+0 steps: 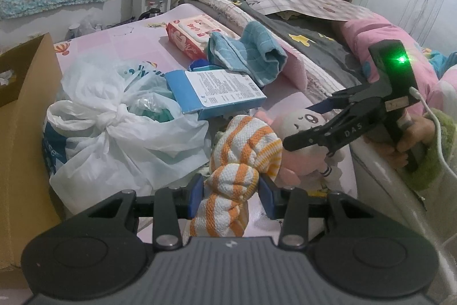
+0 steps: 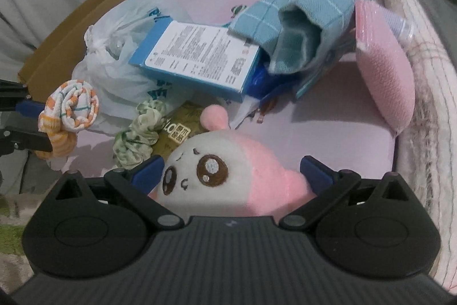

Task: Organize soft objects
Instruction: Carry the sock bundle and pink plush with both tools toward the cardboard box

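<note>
Orange-and-white striped cloth [image 1: 237, 179], twisted into a knot, sits pinched between our left tongs [image 1: 232, 197], lifted just off the pink bed sheet [image 1: 120, 42]. Our right tongs [image 2: 232, 170] stand wide around the pink-and-white plush toy [image 2: 225, 176], one pad on either side of its head, not pressing in as far as we can see.

Taking the blue box [image 2: 200, 59] as our marker: the plush lies in front of it, the striped cloth in front and to its left, and a pale green scrunchie [image 2: 140, 130] between those two. A blue checked towel [image 2: 302, 27] slumps over the box's right end, a pink pillow [image 2: 382, 82] lies further right, and a knotted white plastic bag [image 1: 114, 119] bulges to its left, with a cardboard box [image 1: 25, 116] beyond the bag.

We judge the sorting barely begun (no tidy pile of soft things shows anywhere). One cloth is in hand, the plush about to be gripped; scrunchie, towel and pillow remain loose among the boxes.
</note>
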The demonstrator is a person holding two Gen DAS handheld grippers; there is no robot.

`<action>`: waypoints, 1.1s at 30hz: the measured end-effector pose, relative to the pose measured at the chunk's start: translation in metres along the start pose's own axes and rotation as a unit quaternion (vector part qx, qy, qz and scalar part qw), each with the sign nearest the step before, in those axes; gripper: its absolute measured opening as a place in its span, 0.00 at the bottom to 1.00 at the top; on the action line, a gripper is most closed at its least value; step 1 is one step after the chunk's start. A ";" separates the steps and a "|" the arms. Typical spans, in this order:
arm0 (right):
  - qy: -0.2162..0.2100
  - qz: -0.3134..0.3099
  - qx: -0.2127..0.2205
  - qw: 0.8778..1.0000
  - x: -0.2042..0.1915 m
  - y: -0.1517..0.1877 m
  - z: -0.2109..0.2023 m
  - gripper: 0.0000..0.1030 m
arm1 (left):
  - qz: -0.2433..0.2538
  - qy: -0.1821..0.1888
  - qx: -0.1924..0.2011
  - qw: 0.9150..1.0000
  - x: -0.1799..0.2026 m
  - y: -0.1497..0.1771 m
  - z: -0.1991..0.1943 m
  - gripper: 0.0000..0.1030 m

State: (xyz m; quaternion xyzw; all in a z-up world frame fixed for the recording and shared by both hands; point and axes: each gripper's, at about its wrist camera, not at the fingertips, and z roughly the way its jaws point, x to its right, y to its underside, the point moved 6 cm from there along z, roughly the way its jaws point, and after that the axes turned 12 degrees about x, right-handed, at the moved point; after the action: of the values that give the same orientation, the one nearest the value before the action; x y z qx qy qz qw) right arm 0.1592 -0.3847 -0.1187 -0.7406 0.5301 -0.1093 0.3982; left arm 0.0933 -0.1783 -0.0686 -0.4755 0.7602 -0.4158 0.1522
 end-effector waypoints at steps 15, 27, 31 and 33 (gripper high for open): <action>0.081 0.183 0.057 0.978 0.012 0.026 -0.032 0.86 | -0.003 0.009 0.022 1.000 0.000 -0.003 -0.017 0.42; 0.096 0.237 0.191 0.948 -0.021 0.009 -0.111 0.85 | -0.025 0.010 0.084 0.996 -0.017 -0.031 -0.068 0.42; 0.077 0.217 0.216 0.949 -0.047 -0.020 -0.124 0.85 | -0.034 -0.006 0.114 0.993 -0.034 -0.045 -0.094 0.42; 0.056 0.204 0.230 0.950 -0.063 -0.038 -0.127 0.85 | -0.039 -0.019 0.128 0.991 -0.046 -0.052 -0.109 0.42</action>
State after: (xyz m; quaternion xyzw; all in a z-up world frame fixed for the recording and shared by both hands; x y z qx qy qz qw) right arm 0.0861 -0.3853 0.0082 -0.4978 0.6516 -0.1857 0.5414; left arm 0.0794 -0.0969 0.0303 -0.4894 0.6785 -0.5062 0.2095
